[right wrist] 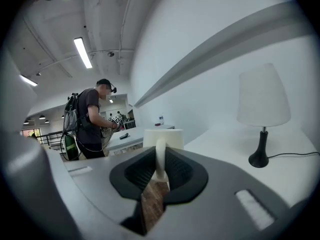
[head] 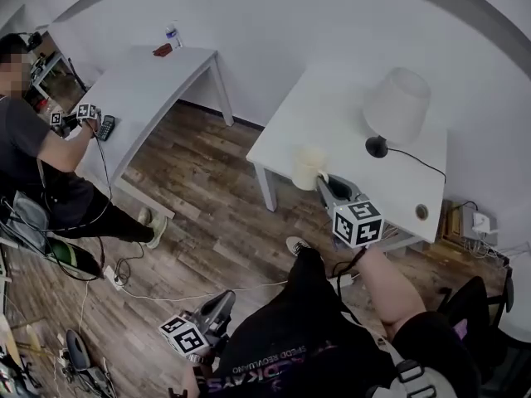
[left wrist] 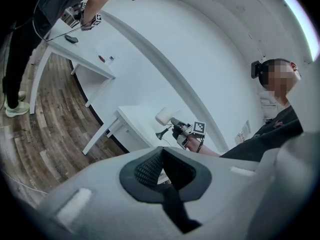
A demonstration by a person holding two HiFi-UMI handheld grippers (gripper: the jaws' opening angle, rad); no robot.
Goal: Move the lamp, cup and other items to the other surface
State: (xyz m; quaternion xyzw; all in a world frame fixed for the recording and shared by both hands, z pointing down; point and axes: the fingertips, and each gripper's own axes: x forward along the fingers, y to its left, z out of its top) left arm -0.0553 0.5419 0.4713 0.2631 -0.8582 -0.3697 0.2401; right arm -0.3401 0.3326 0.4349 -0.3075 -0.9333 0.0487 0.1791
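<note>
While the right gripper [right wrist: 160, 168] pinches the cream cup [right wrist: 163, 136] by its handle at the edge of the lamp's [head: 397, 106] white table [head: 348, 127], the left gripper [left wrist: 161, 166] hangs closed and empty. The cup's transfer seems in hand; next comes 1 level carry to the far table [head: 149, 81].

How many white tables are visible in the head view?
2. The near table at right bears the lamp; the far table at upper left bears a bottle. More may lie outside the frame.
</note>
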